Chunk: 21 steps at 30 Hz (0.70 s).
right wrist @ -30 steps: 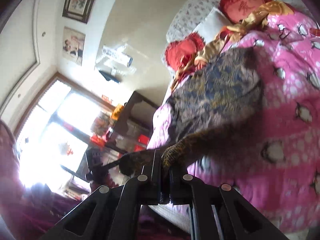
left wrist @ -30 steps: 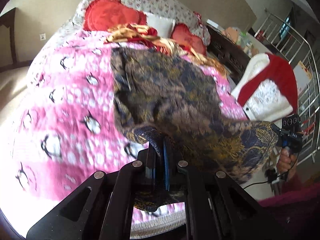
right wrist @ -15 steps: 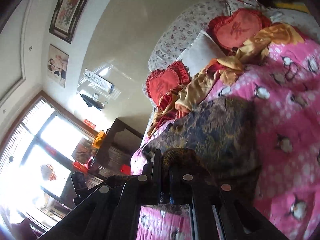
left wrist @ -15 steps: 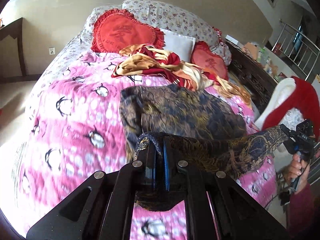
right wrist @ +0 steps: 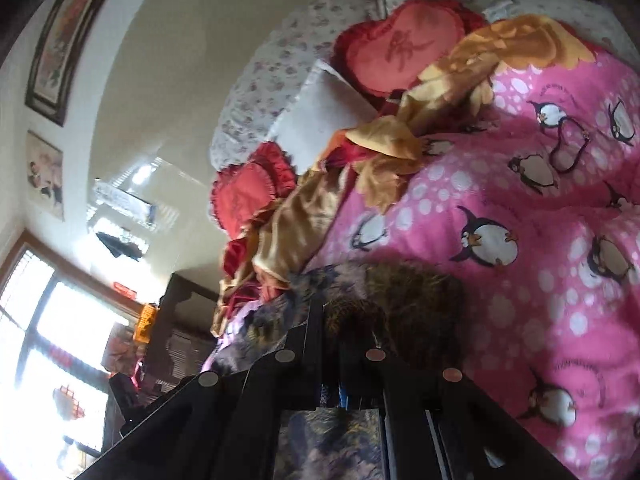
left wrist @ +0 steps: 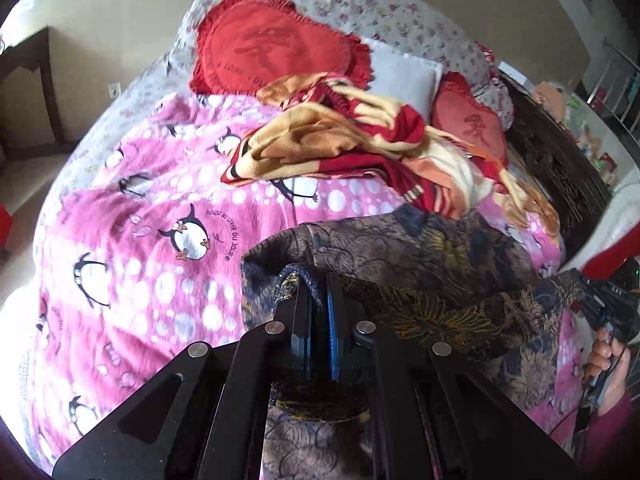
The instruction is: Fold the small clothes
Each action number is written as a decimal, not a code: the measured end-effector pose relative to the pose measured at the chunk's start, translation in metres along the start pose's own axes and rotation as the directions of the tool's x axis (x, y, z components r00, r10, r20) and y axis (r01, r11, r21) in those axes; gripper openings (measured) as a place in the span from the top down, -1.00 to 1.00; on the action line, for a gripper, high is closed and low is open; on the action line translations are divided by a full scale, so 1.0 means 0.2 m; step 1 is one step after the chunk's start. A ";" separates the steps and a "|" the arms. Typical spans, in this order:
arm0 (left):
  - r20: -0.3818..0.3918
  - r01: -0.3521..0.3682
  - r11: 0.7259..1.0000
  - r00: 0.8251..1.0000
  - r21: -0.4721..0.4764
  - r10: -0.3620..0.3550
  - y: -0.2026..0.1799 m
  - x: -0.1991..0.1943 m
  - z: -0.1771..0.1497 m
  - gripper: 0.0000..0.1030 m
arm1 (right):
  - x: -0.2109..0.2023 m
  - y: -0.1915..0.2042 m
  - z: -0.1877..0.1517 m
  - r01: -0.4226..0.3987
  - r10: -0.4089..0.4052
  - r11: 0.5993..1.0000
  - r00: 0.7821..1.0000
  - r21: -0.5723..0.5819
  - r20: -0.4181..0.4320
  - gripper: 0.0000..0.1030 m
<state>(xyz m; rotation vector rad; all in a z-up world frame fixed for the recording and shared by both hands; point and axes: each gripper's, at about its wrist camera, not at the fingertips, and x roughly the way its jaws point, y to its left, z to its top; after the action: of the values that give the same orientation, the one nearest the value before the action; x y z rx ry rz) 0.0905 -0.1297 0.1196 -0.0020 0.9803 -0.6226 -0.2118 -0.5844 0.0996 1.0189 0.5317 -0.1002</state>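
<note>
I have both tools clamped on the same dark patterned garment (left wrist: 420, 256), a navy and gold printed piece lying on the bed's pink penguin blanket (left wrist: 152, 208). On the left wrist view, my left tool (left wrist: 319, 292) has its 2 blue-padded fingers (left wrist: 332, 316) nearly together with a rolled hem of the garment pinched between them. From there the cloth runs across to the right edge of the view, where my right tool (left wrist: 600, 304) grips the other end, with my hand (left wrist: 608, 360) wrapped round its handle. The held edge is doubled over the part of the garment that lies flat on the blanket beneath it.

On the right wrist view, the right tool (right wrist: 332, 320) is narrow as well, with a bunched fold of the same garment (right wrist: 400, 292) caught at its tips; that view is tilted and somewhat blurred, so I cannot make out the pads there.

Beyond the garment, toward the head of the bed, lies a crumpled red and gold blanket (left wrist: 348, 140), touching the garment's far edge in the left view. Behind it stand 2 red heart-shaped cushions (left wrist: 272, 48) with a white pillow (left wrist: 404, 76) between them, all against a floral headboard (left wrist: 380, 8)
</note>
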 end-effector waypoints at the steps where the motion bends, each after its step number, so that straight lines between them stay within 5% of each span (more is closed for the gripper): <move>1: -0.020 -0.003 1.000 1.000 -0.014 0.003 0.01 0.05 0.02 0.90 | 0.05 -0.03 0.02 0.037 -0.037 0.999 0.999 0.006 -0.022 0.88; 5: -0.066 0.006 0.999 0.998 -0.031 -0.008 0.05 0.13 0.04 0.79 | 0.08 -0.08 0.06 0.105 -0.105 0.994 0.994 0.007 -0.029 0.26; 7: -0.044 0.026 1.000 0.999 -0.008 -0.026 0.04 0.07 0.03 0.50 | -0.03 -0.06 0.05 0.086 -0.087 0.996 0.995 0.005 0.039 0.16; 9: -0.001 0.003 1.000 1.000 0.026 -0.003 0.02 -0.02 0.02 -0.16 | -0.11 -0.01 0.03 0.060 -0.058 0.997 0.997 -0.043 0.047 0.16; 11: 0.070 0.003 0.998 0.998 0.065 -0.007 -0.01 -0.13 -0.02 -0.21 | -0.14 0.10 -0.04 0.031 -0.031 0.988 1.000 -0.153 0.003 0.16; 14: 0.073 0.011 0.987 0.997 0.161 -0.023 -0.08 -0.22 -0.13 -0.22 | -0.08 0.26 -0.20 0.026 -0.060 0.944 0.994 -0.330 -0.091 0.18; 17: -0.007 0.036 0.968 0.999 0.250 -0.035 -0.18 -0.16 -0.25 -0.22 | 0.10 0.35 -0.34 0.040 -0.131 0.890 0.977 -0.453 -0.170 0.19; 21: -0.134 -0.030 0.923 0.987 0.385 0.088 -0.31 0.09 -0.38 -0.22 | 0.37 0.38 -0.38 0.132 -0.264 0.834 0.948 -0.536 -0.178 0.19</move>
<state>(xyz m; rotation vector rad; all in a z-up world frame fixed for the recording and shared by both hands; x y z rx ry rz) 0.0087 -0.1695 0.0796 0.4250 0.9849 -0.7577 -0.1509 -0.4695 0.0933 0.4399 0.8415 -0.0110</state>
